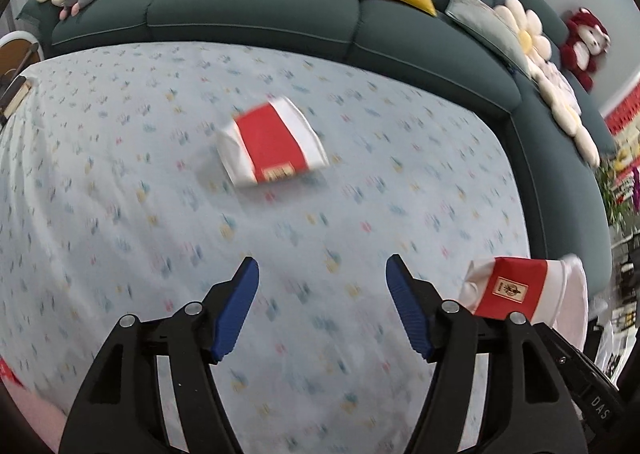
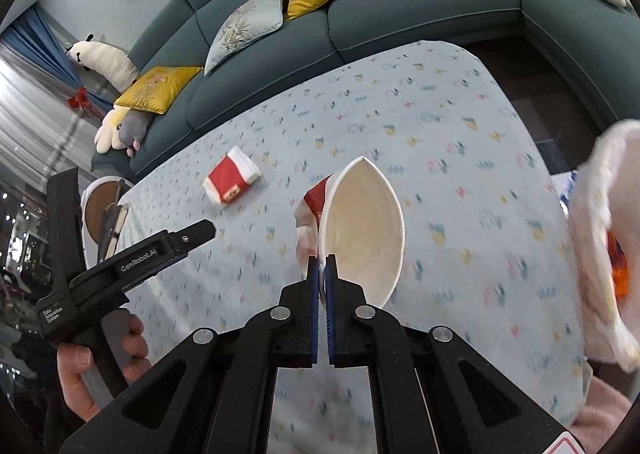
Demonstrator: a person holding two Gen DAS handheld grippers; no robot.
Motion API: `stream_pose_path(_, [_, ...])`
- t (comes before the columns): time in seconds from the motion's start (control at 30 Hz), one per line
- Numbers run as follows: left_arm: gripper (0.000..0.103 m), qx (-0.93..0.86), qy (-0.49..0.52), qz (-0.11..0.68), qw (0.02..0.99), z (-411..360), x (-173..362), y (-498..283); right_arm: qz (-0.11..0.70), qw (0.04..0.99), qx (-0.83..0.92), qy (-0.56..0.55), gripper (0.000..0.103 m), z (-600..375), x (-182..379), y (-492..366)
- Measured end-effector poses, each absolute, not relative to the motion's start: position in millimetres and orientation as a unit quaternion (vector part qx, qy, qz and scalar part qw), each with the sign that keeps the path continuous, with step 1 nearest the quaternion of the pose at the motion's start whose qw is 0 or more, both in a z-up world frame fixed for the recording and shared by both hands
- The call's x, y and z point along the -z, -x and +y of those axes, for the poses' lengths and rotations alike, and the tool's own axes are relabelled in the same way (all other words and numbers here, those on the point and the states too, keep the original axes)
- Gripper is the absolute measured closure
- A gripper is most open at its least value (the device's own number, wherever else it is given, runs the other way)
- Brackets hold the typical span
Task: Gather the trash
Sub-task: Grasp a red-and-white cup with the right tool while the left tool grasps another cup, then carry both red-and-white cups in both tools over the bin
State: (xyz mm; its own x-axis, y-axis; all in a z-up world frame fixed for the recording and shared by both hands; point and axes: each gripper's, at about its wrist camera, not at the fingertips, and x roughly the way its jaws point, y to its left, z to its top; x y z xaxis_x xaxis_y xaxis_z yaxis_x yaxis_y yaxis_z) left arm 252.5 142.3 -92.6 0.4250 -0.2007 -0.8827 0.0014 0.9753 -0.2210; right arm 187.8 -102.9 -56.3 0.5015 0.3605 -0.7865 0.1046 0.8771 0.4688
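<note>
Cup mouth faces camera | right claw pinches its rim | left claw wide, empty

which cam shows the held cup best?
Right wrist: the cup sits centred, rim pinched in the right gripper, its inside visible. Left wrist shows only the cup's red-and-white outside at the frame's right edge, partly hidden.

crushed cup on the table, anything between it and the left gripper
Nothing visible. The left gripper is open and empty, and only bare patterned tablecloth lies between it and the crushed cup lying flattened on the table.
</note>
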Motion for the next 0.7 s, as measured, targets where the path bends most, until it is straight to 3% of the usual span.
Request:
stream_pose_path(0.37, [0.054, 0.022, 0.105, 0.551, 0.828, 183.8, 129.8, -330.2, 0.499, 0.833, -0.090, -0.222, 0.099, -70.6, 68.6, -257.6])
stream_pose_path(0.53, [0.084, 0.025, 0.102, 0.561, 0.821, 186.7, 143.0, -342.1, 0.504, 0.832, -0.094, -0.212, 0.099, -61.3, 72.7, -260.7])
stream_pose_path(0.7, [0.087, 0.025, 0.096, 0.550, 0.829, 184.0, 139.5, -339.8, 0.503, 0.837, -0.096, -0.194, 0.099, -55.6, 69.0, -256.1])
